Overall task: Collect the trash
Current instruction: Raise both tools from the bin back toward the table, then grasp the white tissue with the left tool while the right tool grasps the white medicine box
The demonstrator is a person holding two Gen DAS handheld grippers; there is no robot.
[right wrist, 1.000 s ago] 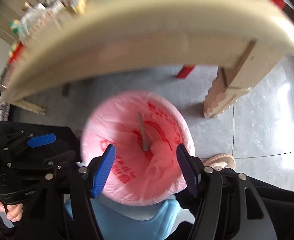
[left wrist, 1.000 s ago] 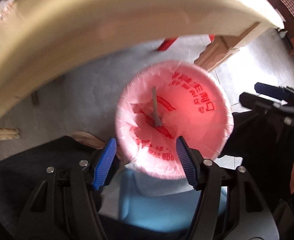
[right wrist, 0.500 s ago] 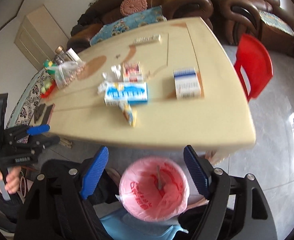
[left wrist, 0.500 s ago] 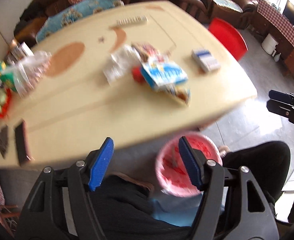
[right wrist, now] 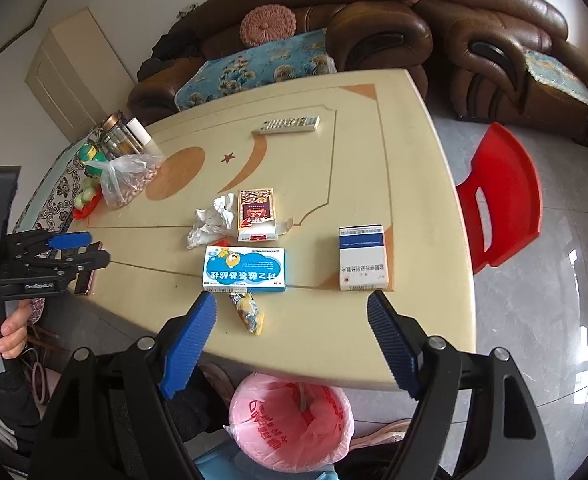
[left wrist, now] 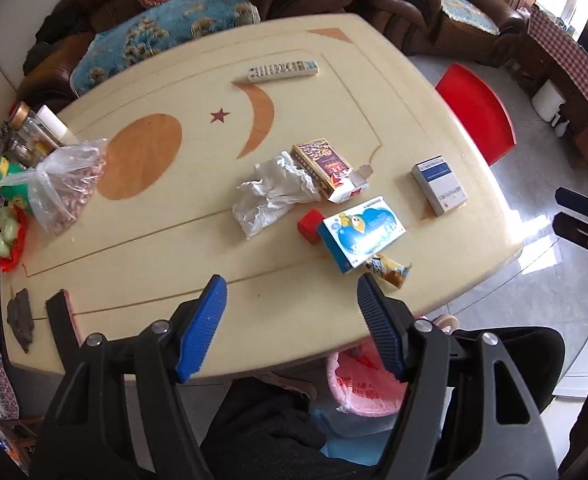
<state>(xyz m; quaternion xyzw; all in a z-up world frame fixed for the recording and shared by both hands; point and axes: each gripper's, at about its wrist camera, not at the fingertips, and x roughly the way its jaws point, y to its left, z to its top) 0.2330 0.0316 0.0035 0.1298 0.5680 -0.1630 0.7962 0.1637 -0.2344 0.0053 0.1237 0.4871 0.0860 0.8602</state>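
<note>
Trash lies on the cream table [left wrist: 154, 248] [right wrist: 405, 184]: crumpled white tissue [left wrist: 272, 192] [right wrist: 212, 220], an opened dark patterned carton [left wrist: 327, 168] [right wrist: 256, 214], a blue cartoon box [left wrist: 361, 232] [right wrist: 245, 270], a candy wrapper [left wrist: 389, 272] [right wrist: 248, 312], a small red block [left wrist: 309, 226] and a white-and-blue box [left wrist: 439, 186] [right wrist: 361, 258]. A bin with a pink bag [left wrist: 363, 384] [right wrist: 290, 420] stands under the near edge. My left gripper [left wrist: 292, 324] and right gripper [right wrist: 290, 344] are both open and empty, above the table's near edge.
A remote [left wrist: 282, 70] [right wrist: 288, 124] lies at the far side. A bag of nuts [left wrist: 68, 184] [right wrist: 128, 178], jars [left wrist: 26, 136] and toys stand at the left. A phone [left wrist: 64, 320] lies near the left edge. A red chair [right wrist: 497, 196] and brown sofas [right wrist: 373, 28] surround the table.
Both grippers have risen from over the pink-bagged bin to above the table, so the tabletop and its trash came into view. Both stayed open and empty.
</note>
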